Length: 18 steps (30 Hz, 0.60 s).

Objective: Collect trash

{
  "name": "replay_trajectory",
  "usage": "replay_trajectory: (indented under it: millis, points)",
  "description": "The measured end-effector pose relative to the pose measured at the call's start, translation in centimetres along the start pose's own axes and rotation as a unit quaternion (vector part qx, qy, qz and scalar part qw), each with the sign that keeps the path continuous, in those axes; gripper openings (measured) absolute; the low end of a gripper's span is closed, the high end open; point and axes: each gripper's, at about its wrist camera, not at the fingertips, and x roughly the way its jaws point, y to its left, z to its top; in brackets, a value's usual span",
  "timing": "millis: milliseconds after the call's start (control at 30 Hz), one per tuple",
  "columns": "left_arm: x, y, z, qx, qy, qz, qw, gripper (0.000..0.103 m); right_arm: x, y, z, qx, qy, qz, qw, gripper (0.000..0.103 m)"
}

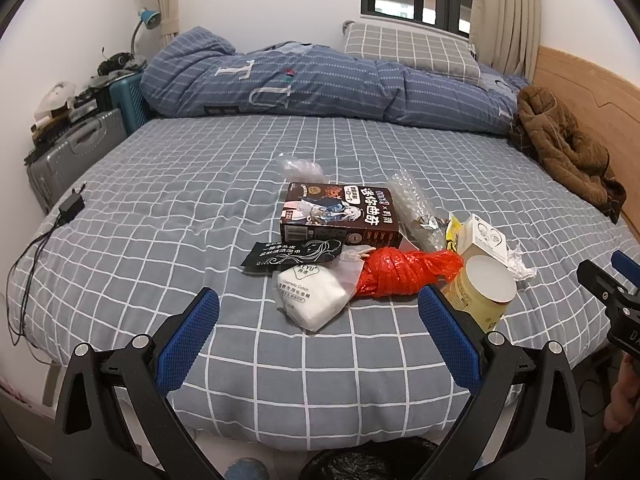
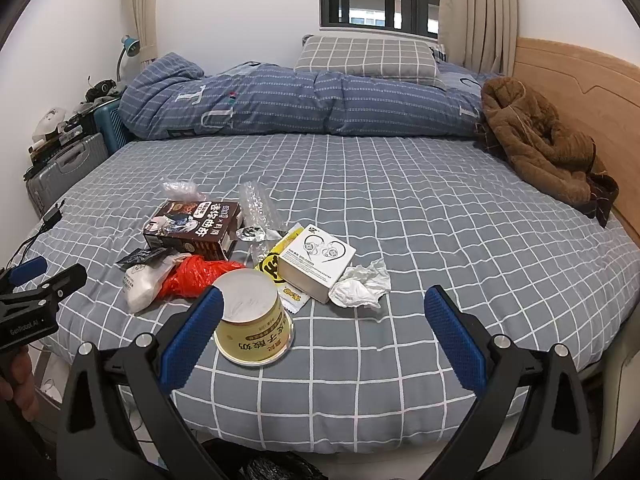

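**Both grippers spread over a pile of trash on the bed**

The left gripper (image 1: 318,310) hangs above the near edge of the bed (image 1: 240,168), its blue-padded fingers (image 1: 192,336) spread wide and holding nothing. In the left wrist view the trash sits in the middle and right of the frame, just beyond the fingertips. A white cotton-pad pack (image 1: 310,296) lies between the two fingers' lines of reach, and a crumpled red plastic bag (image 1: 400,272) touches it on the right. Above these lies a black sachet (image 1: 292,252), and behind that a brown cookie box (image 1: 342,214) on its side. Clear bubble wrap (image 1: 408,200) rests against the box's right end, and a clear plastic wad (image 1: 300,166) sits behind the box. A yellow yogurt tub (image 1: 484,292), standing upside down, is just beside the right finger's tip, with a white earphone box (image 1: 482,240) behind it.

The right gripper (image 2: 324,314) is likewise released, fingers (image 2: 456,340) wide apart and empty. In the right wrist view the yogurt tub (image 2: 256,320) stands at lower centre, touching or just behind the left finger's tip; which, I cannot tell. A crumpled white tissue (image 2: 362,286) lies near the middle of the frame, against the earphone box (image 2: 318,260). A yellow wrapper (image 2: 280,260) pokes out from under that box. The red plastic bag (image 2: 196,276) and cookie box (image 2: 196,226) lie at centre left.

A folded blue quilt (image 2: 300,104) and a brown jacket (image 2: 540,144) occupy the upper part of the frame.
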Motion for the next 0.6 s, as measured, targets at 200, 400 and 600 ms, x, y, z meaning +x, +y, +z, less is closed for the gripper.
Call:
replay_trajectory:
  millis: [200, 400, 600]
  points:
    - [0.01, -0.03, -0.01, 0.002, 0.001, 0.001, 1.0000, 0.097, -0.15, -0.11, 0.07, 0.002, -0.001, -0.001, 1.000, 0.096]
    - [0.10, -0.06, -0.05, 0.003, 0.004, 0.003, 1.0000, 0.097, -0.19, -0.07, 0.13, 0.003, -0.002, 0.001, 1.000, 0.096]
    - [0.17, -0.07, -0.07, 0.004, 0.005, 0.004, 1.0000, 0.097, -0.21, -0.03, 0.17, 0.004, -0.003, 0.001, 1.000, 0.096]
